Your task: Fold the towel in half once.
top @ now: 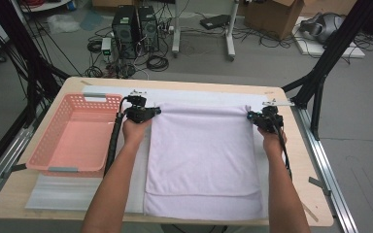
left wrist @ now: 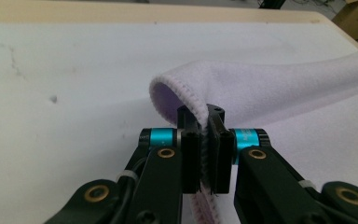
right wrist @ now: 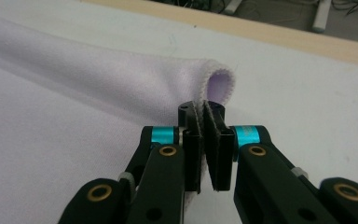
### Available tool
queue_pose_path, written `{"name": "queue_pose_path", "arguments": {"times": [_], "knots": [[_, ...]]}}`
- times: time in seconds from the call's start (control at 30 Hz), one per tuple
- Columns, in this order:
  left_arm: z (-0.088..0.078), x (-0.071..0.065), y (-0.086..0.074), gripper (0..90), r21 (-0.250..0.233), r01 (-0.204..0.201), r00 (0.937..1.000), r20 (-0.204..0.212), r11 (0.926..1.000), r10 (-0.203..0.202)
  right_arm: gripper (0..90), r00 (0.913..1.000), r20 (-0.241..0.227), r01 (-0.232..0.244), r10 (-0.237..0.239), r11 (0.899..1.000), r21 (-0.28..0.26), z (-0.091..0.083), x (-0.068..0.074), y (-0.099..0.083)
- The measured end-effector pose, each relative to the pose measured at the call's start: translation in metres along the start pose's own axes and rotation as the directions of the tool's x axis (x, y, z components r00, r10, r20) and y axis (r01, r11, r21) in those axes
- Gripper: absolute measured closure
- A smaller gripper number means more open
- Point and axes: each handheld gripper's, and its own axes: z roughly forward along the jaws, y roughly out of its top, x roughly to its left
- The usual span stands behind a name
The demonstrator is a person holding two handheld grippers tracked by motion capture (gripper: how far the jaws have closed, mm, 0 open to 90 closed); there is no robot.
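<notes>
My left gripper point(top: 151, 112) and right gripper point(top: 250, 117) each pinch a far corner of the lilac towel point(top: 204, 155), at eleven and one o'clock on the table point(top: 9, 199). Corners gripped; the fold toward six o'clock remains, I judge.

A light wooden table point(top: 175, 81) with rounded corners carries everything. A white sheet point(top: 199, 95) covers most of its top, from near the far edge to the near edge. On this sheet a pale lilac towel point(top: 204, 155) lies spread flat in the middle, and its near part is folded over close to the near edge. A pink plastic basket point(top: 73, 136) stands at the left edge of the table.
</notes>
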Motion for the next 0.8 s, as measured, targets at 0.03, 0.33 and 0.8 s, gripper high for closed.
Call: {"name": "queue_pose_path", "arguments": {"times": [0.03, 0.33, 0.8], "knots": [[0.001, 0.0, 0.002, 85.5, -0.006, -0.003, 1.0, -0.002, 1.0, 0.003, 86.2, 1.0, 0.005, -0.004, 0.004, 1.0, -0.009, 0.001, -0.001, 0.004], [0.001, 0.007, 0.001, 66.4, -0.009, 0.019, 0.9998, 0.004, 0.9998, -0.019, 73.5, 0.9974, 0.022, -0.069, 0.069, 0.998, -0.01, 0.009, 0.003, 0.014], [-0.03, -0.01, -0.029, 61.9, -0.02, -0.046, 0.9942, 0.097, 0.9988, 0.047, 72.1, 0.9988, -0.049, 0.004, -0.002, 0.999, 0.042, -0.026, 0.015, -0.003]]}}
